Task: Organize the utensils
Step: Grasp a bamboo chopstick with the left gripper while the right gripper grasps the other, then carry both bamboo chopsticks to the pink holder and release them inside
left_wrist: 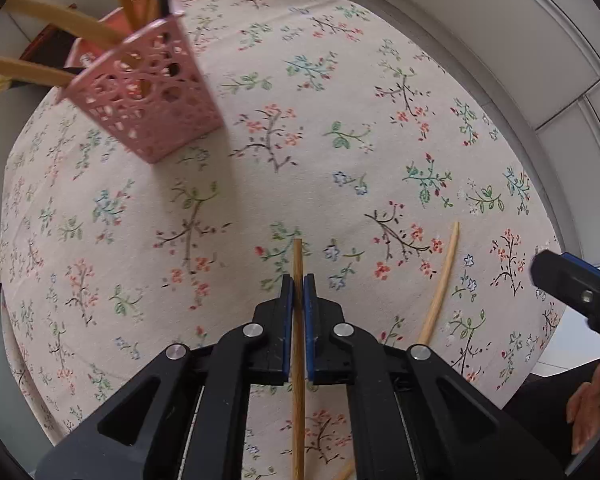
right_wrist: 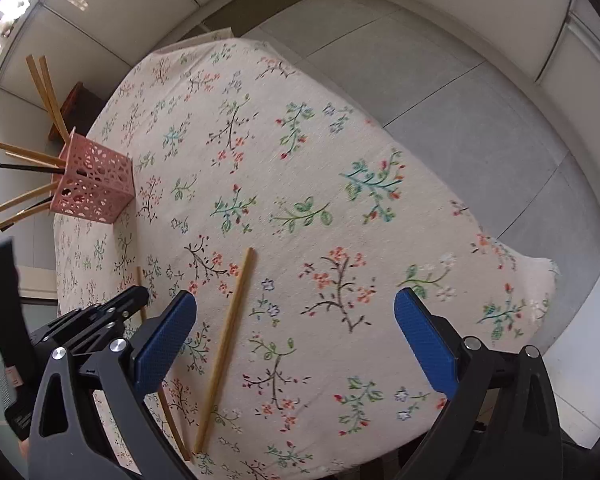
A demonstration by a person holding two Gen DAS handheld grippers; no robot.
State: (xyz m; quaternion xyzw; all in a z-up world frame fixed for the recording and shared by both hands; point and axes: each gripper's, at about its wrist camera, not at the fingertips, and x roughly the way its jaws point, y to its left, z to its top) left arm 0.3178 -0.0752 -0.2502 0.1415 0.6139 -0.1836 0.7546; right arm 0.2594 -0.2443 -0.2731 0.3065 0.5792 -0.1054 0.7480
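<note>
We work over a table (right_wrist: 420,128) under a flowered cloth, and go from the biggest thing down.

The pink basket (left_wrist: 148,92) stands at the far left of the cloth, well apart from both grippers. Several sticks already lean out of its top. It is a lattice of thin plastic and we judge it light, so a hard poke with a stick could tip or slide it.

The left gripper (left_wrist: 299,292) has its fingers closed nearly together on 1 chopstick (left_wrist: 298,360), held partway along its length, with the tip poking out just past the pads. In the right wrist view this gripper (right_wrist: 134,294) shows at the near left, with that stick running under it.

The right gripper (right_wrist: 296,332) hangs with its fingers spread wide and holds nothing. A 2nd chopstick (right_wrist: 228,340) lies flat on the cloth just left of its gap, near the blue left pad (right_wrist: 164,340); in the left wrist view it (left_wrist: 440,288) lies to the right of the held stick.

We judge these sticks light, stiff and smooth, so they may roll or pivot in a pinch. The best hold looks to be near the middle, square across the shaft. The loose 1 lies flat, so the pads must come down close to the cloth.
</note>
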